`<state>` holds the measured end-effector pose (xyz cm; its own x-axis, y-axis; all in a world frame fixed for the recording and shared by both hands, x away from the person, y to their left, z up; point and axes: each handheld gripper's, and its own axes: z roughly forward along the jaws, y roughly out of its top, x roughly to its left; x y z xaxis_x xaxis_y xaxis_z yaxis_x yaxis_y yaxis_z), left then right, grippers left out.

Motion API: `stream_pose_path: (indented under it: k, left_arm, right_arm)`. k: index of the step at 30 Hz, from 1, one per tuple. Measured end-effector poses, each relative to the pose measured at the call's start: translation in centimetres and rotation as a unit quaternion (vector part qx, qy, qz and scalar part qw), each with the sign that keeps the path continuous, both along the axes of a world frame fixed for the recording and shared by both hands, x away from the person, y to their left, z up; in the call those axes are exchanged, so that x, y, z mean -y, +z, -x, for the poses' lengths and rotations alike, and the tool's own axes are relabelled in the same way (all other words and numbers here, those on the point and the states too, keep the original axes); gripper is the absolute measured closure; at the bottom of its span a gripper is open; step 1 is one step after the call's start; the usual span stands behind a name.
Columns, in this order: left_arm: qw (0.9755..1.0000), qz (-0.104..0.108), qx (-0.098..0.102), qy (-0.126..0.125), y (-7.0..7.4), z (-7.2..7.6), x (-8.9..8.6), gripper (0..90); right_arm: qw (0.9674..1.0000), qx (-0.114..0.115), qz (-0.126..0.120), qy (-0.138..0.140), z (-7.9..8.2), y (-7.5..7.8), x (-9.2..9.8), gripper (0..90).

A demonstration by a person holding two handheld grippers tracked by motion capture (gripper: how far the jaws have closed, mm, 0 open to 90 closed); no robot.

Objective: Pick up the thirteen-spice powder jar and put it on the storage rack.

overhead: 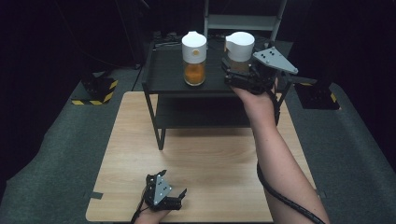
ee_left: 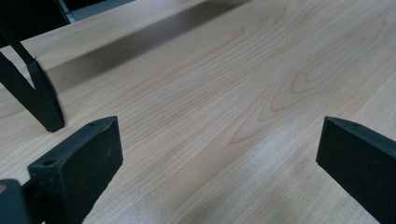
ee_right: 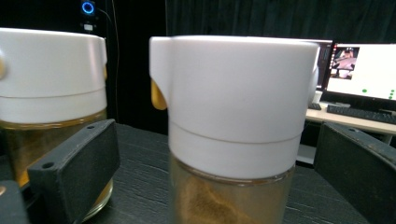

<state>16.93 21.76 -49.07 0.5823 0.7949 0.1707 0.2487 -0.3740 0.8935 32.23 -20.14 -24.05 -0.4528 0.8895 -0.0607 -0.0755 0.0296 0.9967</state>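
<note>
Standing wide around the glass jar (ee_right: 233, 154) — untouched — the right gripper (overhead: 236, 70) was seen; rigid, breakable, slick, it was judged best gripped below its white lid (ee_right: 233, 93).

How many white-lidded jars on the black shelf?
2. The left jar stands near the middle of the shelf top. The right jar stands beside it, between the open jaws of the right gripper. None seem hidden.

White-capped jars (overhead: 240, 52) of amber-orange contents.
Black shelf (overhead: 168, 74) on a pale wood-grain counter (overhead: 210, 163); black jaws.
</note>
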Motion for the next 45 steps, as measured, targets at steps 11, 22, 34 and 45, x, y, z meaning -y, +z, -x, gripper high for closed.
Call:
stream_pose_path:
  k: [11,22,34,45]
  left_arm:
    - [1.0,-0.004,0.001,0.002,0.0,0.1,0.2,0.6]
    - [1.0,0.002,0.0,0.003,0.0,0.1,0.0,0.6]
    - [1.0,0.001,0.003,0.003,-0.1,0.2,0.0,0.6]
    - [1.0,-0.002,0.001,0.004,0.0,0.2,0.2,0.6]
  right_arm:
    - [0.9999,0.011,0.003,0.011,2.3,-0.9,0.5,0.0]
    - [0.9994,0.028,0.006,0.022,4.7,-2.1,1.5,0.0]
    - [0.9986,0.035,0.024,0.033,7.5,-4.8,2.8,0.0]
    - [0.9974,0.022,0.051,0.046,9.3,-8.1,3.7,0.0]
